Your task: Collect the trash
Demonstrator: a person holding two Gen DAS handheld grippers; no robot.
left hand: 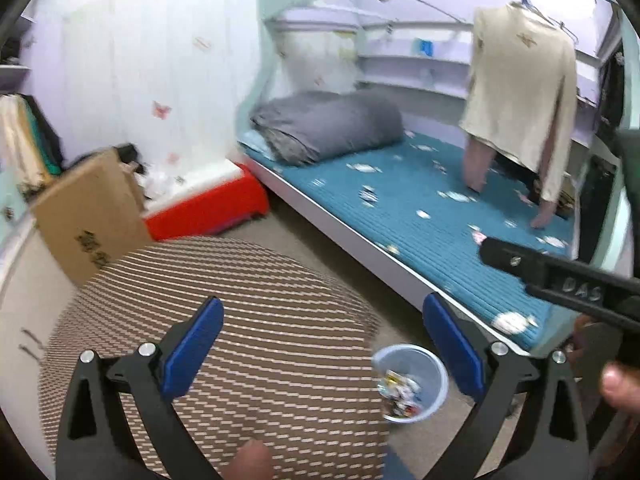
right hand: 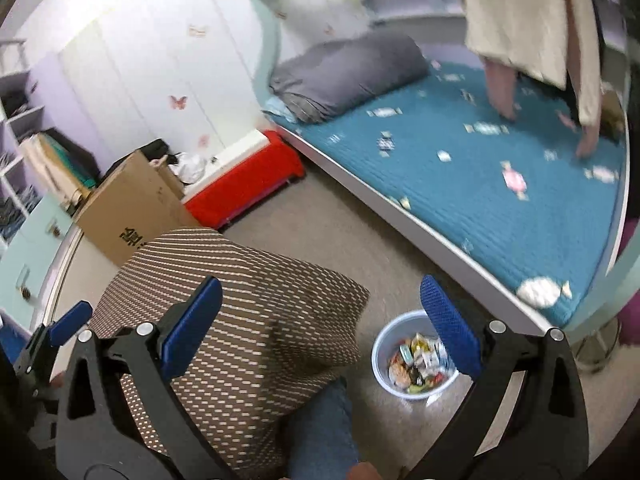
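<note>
A small pale blue bin (left hand: 412, 384) holding several wrappers stands on the floor beside the bed; it also shows in the right wrist view (right hand: 414, 356). Several candy wrappers (right hand: 514, 180) lie scattered on the teal mattress (right hand: 480, 200), which also shows in the left wrist view (left hand: 420, 208). My left gripper (left hand: 322, 344) is open and empty, held above a striped cushion and the bin. My right gripper (right hand: 320, 320) is open and empty, above the bin. The right gripper's body (left hand: 560, 276) shows at the right of the left wrist view.
A brown striped cushion (right hand: 240, 320) sits at the lower left. A cardboard box (right hand: 132, 208) and a red box (right hand: 244, 184) stand by the wall. A grey rolled blanket (right hand: 344, 76) lies on the bed. A beige garment (left hand: 520, 92) hangs over the mattress.
</note>
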